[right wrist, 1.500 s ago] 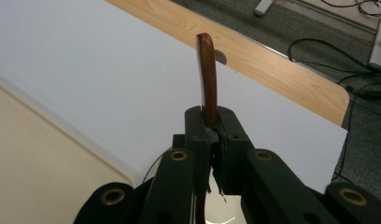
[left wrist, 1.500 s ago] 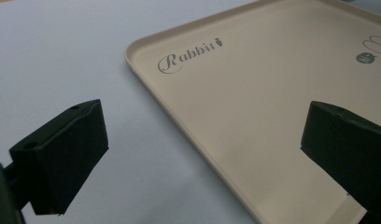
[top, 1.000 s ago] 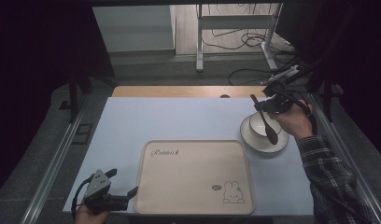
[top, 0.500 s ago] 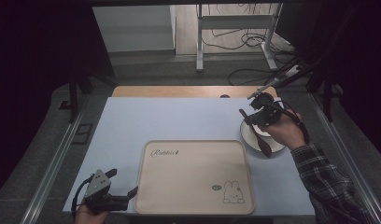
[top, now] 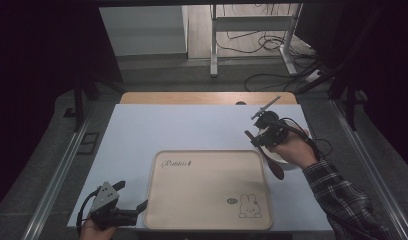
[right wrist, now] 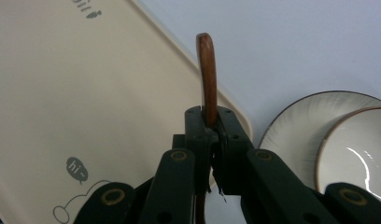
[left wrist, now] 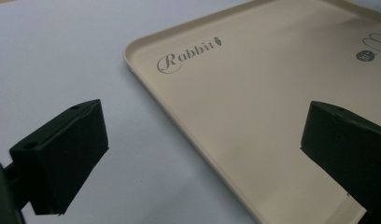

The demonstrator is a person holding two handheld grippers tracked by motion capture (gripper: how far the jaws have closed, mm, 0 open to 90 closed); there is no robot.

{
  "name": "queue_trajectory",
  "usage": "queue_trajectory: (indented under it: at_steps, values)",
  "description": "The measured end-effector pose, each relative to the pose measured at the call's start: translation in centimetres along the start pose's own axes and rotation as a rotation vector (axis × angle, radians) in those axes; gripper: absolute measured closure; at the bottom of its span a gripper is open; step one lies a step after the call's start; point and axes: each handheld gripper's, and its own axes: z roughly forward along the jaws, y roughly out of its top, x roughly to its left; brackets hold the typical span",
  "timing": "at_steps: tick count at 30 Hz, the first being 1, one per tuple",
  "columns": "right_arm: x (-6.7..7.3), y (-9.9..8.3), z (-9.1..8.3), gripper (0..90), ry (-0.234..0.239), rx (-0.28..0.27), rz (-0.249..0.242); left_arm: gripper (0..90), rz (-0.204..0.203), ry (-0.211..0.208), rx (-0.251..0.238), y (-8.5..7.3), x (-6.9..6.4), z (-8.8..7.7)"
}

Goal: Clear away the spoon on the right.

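A brown wooden spoon (right wrist: 207, 74) is clamped between the closed jaws of the right tool (top: 262, 131), above the gap between the white plate (right wrist: 291, 140) with its bowl (right wrist: 356, 154) and the beige tray (top: 207, 220). The transfer step appears to be in hand: the spoon is judged bound for the tray. Next, a lowering over the tray floor and a release are called for. The left tool (top: 128, 206) is held wide open and empty on the surface (top: 142, 130), beside the tray's near left corner
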Motion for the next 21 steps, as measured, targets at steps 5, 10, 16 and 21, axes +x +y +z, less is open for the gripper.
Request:
queue_trajectory:
  at_steps: [5,10,16,21]
  values:
    - [1.0,0.1,1.2,85.6,0.023,0.032,-0.018,0.4,0.002,0.0,0.0,0.0,0.0,0.0]
    - [1.7,0.2,2.2,85.6,0.04,0.061,-0.032,0.4,0.003,0.0,0.0,0.0,0.0,0.0]
    - [2.5,0.4,3.4,85.6,0.058,0.088,-0.044,0.4,0.006,0.0,0.002,0.0,-0.1,0.0]
    - [3.1,0.6,4.2,85.5,0.072,0.102,-0.053,0.4,0.006,0.0,0.001,0.0,-0.1,0.0]
